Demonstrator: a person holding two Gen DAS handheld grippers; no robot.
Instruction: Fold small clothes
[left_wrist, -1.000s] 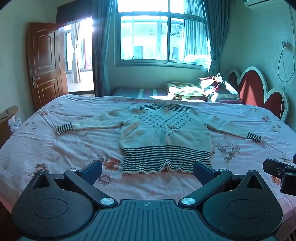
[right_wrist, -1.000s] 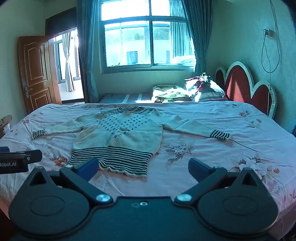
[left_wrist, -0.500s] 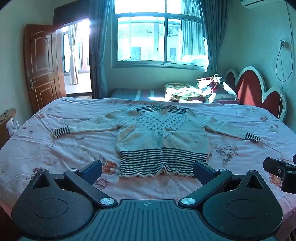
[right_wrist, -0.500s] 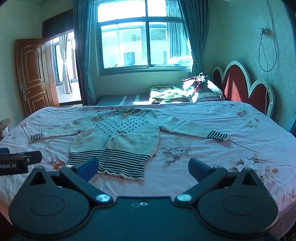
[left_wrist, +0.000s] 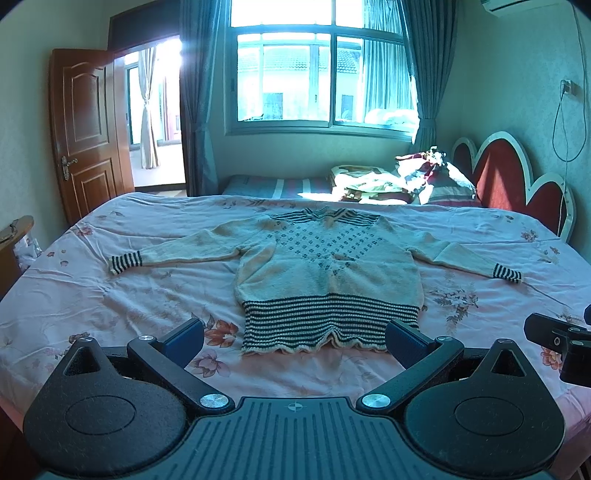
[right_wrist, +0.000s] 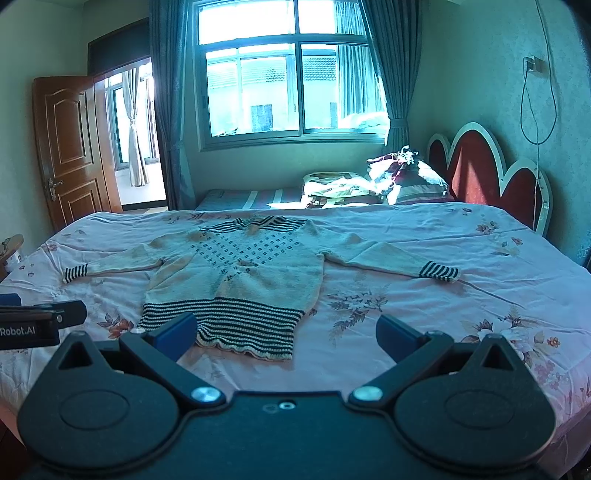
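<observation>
Blue-padded jaws of the left gripper (left_wrist: 294, 336) stand wide apart and hold nothing, hovering above the striped hem of a cream knitted sweater (left_wrist: 328, 273) that lies flat just ahead. Jaws of the right gripper (right_wrist: 286, 329) are equally wide and empty, the sweater ahead and leftward on the pink floral bedspread (right_wrist: 480, 295), sleeves outstretched.

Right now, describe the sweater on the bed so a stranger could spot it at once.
Start at the big bed with the pink flowered sheet, below the window. The sweater lies flat in its middle, both sleeves spread wide, its hem toward the cameras. Unlike the crumpled bedding heaped by the red headboard, it is cream knit with dark stripes at hem, cuffs and collar.
</observation>
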